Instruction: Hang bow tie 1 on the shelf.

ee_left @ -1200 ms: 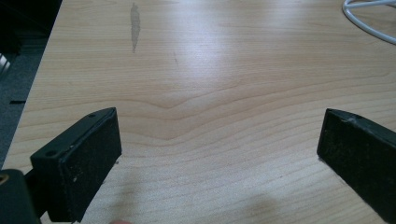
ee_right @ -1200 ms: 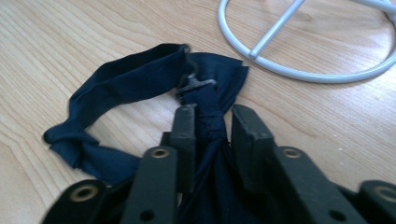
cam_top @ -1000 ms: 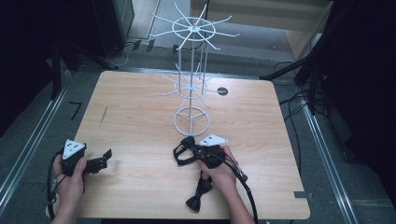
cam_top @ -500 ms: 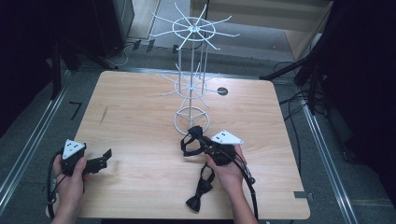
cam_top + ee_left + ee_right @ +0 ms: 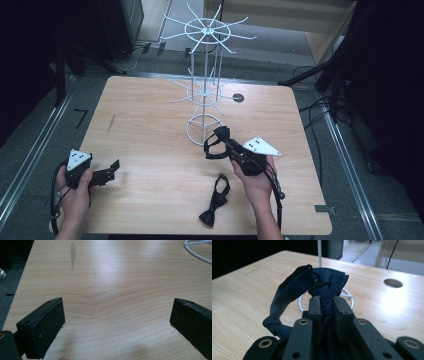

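With its jaws drawn narrow on a dark bow tie (image 5: 322, 287), the right tool (image 5: 223, 145) holds the cloth clear of the surface (image 5: 150, 125); the strap loops out to one side. The white wire rack (image 5: 205, 90) stands just beyond the tool tips, its base ring nearest and its long axis upright, so the likely next move is upward and forward to a hook. The right hand is the nearer one. The left tool (image 5: 117, 317) rests wide and empty, well apart. Count: two bow ties, the second (image 5: 215, 200) lying flat near the right hand; one rack.
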Action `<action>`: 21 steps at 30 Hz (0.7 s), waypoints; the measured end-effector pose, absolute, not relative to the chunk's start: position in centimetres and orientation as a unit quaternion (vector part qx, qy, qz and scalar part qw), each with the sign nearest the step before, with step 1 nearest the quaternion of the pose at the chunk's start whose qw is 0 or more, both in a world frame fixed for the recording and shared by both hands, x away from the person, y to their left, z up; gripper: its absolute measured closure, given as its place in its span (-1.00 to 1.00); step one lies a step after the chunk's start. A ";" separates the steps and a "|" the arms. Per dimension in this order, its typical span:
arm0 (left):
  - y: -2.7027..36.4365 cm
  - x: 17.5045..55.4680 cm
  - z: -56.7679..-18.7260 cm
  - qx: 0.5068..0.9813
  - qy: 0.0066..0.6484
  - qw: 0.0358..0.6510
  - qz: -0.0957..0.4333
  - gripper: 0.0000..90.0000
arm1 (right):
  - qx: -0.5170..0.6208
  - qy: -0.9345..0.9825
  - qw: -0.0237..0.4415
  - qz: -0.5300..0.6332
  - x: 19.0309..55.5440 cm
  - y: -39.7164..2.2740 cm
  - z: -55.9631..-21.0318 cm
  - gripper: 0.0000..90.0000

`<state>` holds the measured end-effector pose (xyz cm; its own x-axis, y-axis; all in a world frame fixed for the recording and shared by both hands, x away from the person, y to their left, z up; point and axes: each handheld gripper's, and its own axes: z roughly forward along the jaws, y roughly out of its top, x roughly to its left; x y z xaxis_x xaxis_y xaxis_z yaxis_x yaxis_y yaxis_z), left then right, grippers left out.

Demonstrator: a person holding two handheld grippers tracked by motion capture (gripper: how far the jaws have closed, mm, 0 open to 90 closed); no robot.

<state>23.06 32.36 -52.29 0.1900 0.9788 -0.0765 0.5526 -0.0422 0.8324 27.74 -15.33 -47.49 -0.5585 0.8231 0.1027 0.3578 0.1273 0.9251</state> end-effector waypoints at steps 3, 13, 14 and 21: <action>32.4 23.1 -52.3 0.667 0.574 0.387 0.275 -1.00 | 0.413 0.709 0.231 0.523 27.6 -15.8 -46.8 0.74; 32.3 23.0 -52.3 0.667 0.574 0.386 0.276 -1.00 | 0.413 0.697 0.243 0.534 27.1 -16.7 -45.5 0.74; 32.3 23.0 -52.3 0.667 0.574 0.386 0.276 -1.00 | 0.412 0.696 0.244 0.535 27.1 -16.7 -45.5 0.74; 32.3 23.0 -52.3 0.667 0.574 0.386 0.276 -1.00 | 0.412 0.686 0.251 0.544 27.0 -17.2 -44.6 0.74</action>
